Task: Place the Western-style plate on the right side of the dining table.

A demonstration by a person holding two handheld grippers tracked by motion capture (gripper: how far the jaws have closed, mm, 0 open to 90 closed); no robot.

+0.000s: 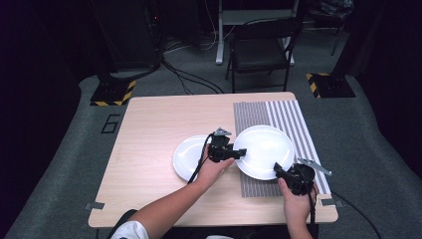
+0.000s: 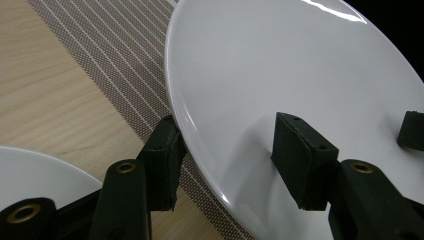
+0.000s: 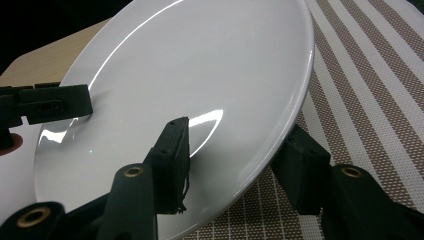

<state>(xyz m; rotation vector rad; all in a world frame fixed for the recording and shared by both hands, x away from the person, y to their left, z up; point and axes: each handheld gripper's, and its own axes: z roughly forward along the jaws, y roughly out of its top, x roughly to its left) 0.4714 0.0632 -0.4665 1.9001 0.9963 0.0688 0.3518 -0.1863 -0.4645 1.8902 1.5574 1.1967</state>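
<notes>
The large white plate (image 1: pixel 263 151) is held between my two grippers, over the striped placemat (image 1: pixel 288 117) and tilted, with one edge lifted clear of the weave. My left gripper (image 1: pixel 238 153) has its jaws closed on the plate's rim on the side facing the smaller plate: in the left gripper view one pad sits under the rim and the other presses on the plate's (image 2: pixel 300 75) upper face. My right gripper (image 1: pixel 277 168) grips the near rim of the same plate (image 3: pixel 200 75), one pad on top and one beneath. The smaller white plate (image 1: pixel 188 157) lies flat on the counter (image 1: pixel 149 129), just beside the held plate, off the placemat. Beyond the counter's far edge from the plate stands a dark folding chair (image 1: pixel 261 47).
</notes>
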